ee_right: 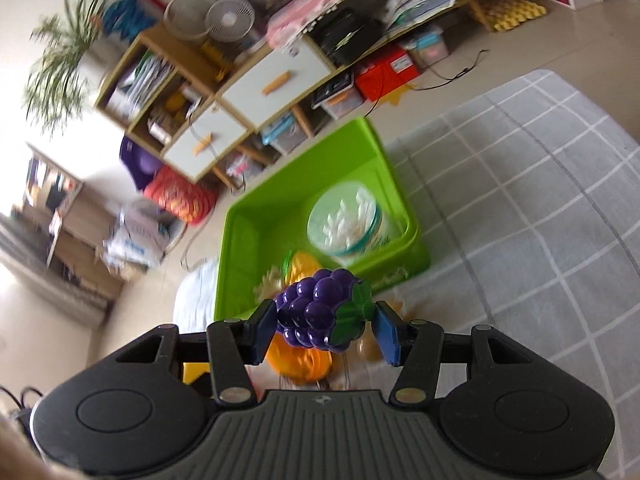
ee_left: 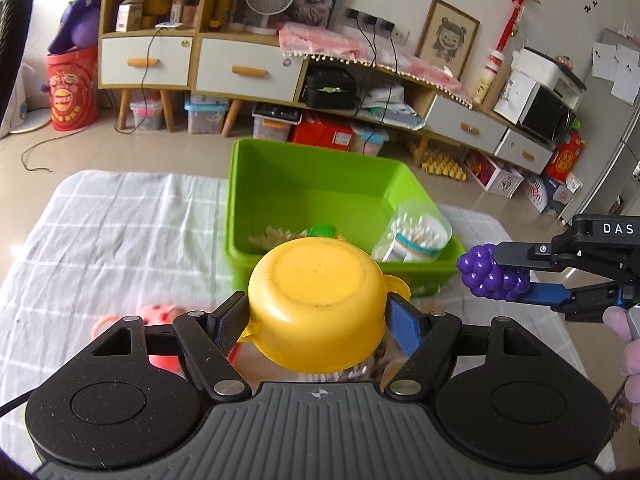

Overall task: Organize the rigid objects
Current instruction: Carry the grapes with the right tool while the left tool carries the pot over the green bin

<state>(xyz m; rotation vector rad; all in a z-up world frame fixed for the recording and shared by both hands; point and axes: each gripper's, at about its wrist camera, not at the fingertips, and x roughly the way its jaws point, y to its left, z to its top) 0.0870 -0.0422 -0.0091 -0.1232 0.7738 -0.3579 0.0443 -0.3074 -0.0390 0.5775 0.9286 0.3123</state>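
My left gripper (ee_left: 318, 324) is shut on an upturned yellow toy pot (ee_left: 316, 304), its pads pressed on the pot's two sides, held above the checked cloth just in front of the green bin (ee_left: 320, 184). My right gripper (ee_right: 325, 326) is shut on a purple toy grape bunch (ee_right: 320, 312) with a green leaf; the left wrist view shows the bunch (ee_left: 492, 272) at the right, level with the bin's near right corner. Inside the green bin (ee_right: 248, 232) lie a clear tub of cotton swabs (ee_left: 416, 234), a pale spiky piece and a green-and-yellow toy.
A pink spotted toy (ee_left: 160, 314) lies on the cloth under my left gripper's left finger. An orange toy (ee_right: 300, 360) sits on the cloth below the grapes. Beyond the table stand shelves, drawers and storage boxes on the floor. A gloved hand (ee_left: 628, 344) holds the right gripper.
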